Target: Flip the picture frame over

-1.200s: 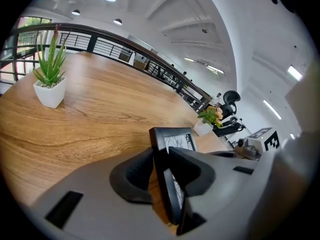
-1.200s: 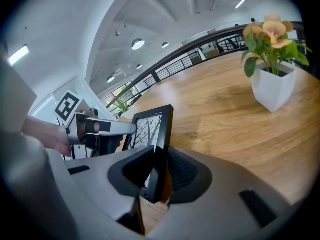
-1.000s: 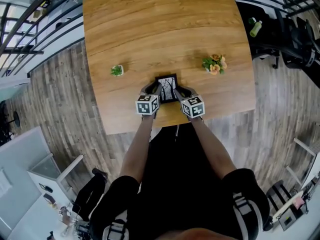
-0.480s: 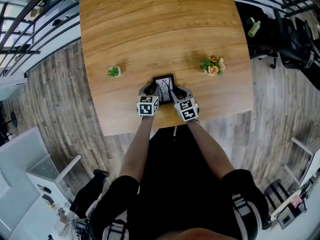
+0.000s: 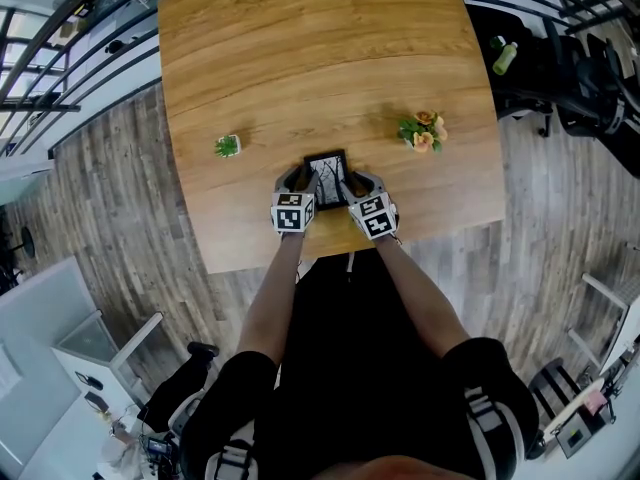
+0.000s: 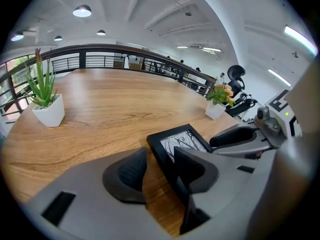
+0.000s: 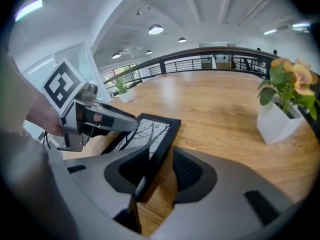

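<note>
Two grippers flank the picture frame [image 5: 328,178], which lies picture-side up on the table [image 5: 300,48]: left gripper [image 6: 157,170] and right gripper [image 7: 161,170] each straddle one edge, with jaws that have just been opening and are now unclamped. A lift on this slack hold could drop the frame, or a jaw could snag its edge. A white pot [image 6: 48,113] left of the left gripper holds a spiky plant [image 6: 42,81]; a second pot [image 7: 276,124] right of the right gripper holds orange flowers [image 7: 295,76].

- I read this as an open-plan office.
- Black office chairs [image 5: 590,93] sit beside my big wooden table [image 5: 300,38].
- A black railing [image 6: 100,59] runs behind it, with round ceiling lamps [image 6: 82,11] overhead.
- Grey plank floor [image 5: 110,208], white desk [image 5: 50,418].
</note>
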The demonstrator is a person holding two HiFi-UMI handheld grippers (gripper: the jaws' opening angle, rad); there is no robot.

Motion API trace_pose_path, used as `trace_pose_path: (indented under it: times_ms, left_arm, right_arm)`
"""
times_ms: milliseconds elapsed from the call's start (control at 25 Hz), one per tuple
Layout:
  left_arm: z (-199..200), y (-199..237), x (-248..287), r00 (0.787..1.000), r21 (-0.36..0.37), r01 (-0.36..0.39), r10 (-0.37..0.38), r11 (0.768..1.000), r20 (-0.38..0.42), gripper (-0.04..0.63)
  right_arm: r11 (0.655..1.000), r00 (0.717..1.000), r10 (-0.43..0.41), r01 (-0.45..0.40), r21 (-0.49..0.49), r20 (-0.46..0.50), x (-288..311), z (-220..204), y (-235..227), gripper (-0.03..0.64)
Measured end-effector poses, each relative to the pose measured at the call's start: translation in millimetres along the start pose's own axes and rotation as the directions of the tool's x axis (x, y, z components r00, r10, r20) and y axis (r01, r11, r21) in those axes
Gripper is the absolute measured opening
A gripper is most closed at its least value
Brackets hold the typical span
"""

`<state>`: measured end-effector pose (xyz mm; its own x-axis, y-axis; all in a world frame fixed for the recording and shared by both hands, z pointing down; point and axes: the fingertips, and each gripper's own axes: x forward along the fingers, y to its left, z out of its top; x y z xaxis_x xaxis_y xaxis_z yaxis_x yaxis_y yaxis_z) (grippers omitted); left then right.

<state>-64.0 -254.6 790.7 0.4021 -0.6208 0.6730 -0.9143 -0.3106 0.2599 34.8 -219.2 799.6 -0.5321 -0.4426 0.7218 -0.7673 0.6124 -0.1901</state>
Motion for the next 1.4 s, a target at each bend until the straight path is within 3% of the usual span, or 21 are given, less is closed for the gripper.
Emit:
trace_pose_path:
  times_ms: [320, 480, 600, 720, 1400]
  left_arm:
    - [9, -8, -21, 0.998, 0.015, 0.005, -0.006, 1.000, 0.061, 0.169]
    - [10, -14, -32, 0.997, 0.017, 0.022, -0.023, 1.000, 0.074, 0.162]
    - [7, -19, -40, 0.996, 0.014, 0.045, -0.046, 0.999, 0.074, 0.130]
    - [3, -25, -54, 0.995, 0.020, 0.055, -0.057, 0.998, 0.083, 0.075]
    - [-12, -33, -135, 0.980, 0.066, 0.089, -0.099, 0.994, 0.173, 0.028]
  right_arm:
    - [1.000, 0.999, 0.004, -0.004, -0.006, 0.037, -11, 0, -4, 0.136]
    - [0.998, 0.996, 0.057, -0.054, -0.041, 0.070, -23, 9, 9, 0.131]
    - [0.996, 0.994, 0.072, -0.067, -0.066, 0.087, -30, 14, 17, 0.091]
    - [0.996, 0.991, 0.064, -0.056, -0.064, 0.115, -40, 15, 21, 0.006]
    - [0.999, 0.969, 0.026, -0.013, -0.053, 0.246, -88, 20, 60, 0.007]
